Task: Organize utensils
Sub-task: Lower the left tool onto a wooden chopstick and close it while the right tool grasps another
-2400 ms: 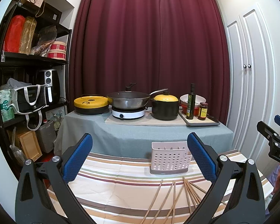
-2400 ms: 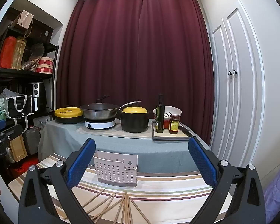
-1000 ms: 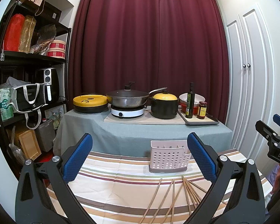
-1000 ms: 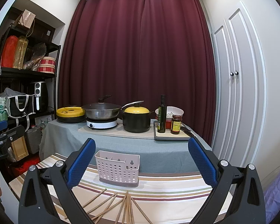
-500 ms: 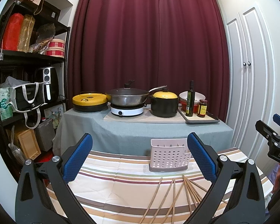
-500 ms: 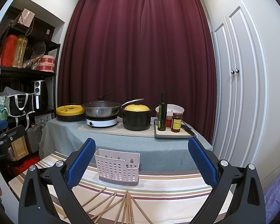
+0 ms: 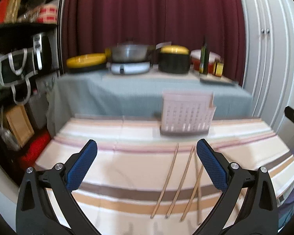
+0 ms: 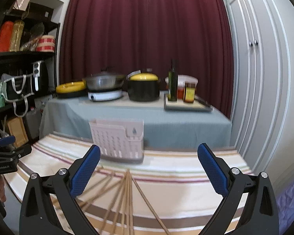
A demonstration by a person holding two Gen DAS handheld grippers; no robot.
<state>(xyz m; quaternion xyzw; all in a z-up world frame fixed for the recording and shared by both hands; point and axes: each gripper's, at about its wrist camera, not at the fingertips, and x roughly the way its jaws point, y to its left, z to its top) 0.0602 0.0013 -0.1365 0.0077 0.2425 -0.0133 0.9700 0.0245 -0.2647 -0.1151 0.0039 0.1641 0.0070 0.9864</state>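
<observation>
1. Left gripper (image 7: 147,164) and right gripper (image 8: 147,168): jaws spread wide, holding nothing.
2. Chopsticks (image 8: 125,195): loose on the cloth below the right gripper; basket (image 8: 119,143) beyond.
3. Risk: overlapping sticks may scatter if pinched together.

A table with a striped cloth (image 7: 111,166) is seen across the lower half of both views. A pale basket with holes (image 7: 187,115) is stood on it, right of the middle in the left view. Thin wooden sticks (image 7: 174,182), likely chopsticks, are laid flat on the cloth nearer the bottom of the frame, spread like a fan (image 8: 125,197) in the right view.

Behind it, in the middle of the frame, a second table with a grey cloth (image 8: 147,117) is seen. Pots, a cooker, a tray and bottles are set on it, though the picture is blurred there.
</observation>
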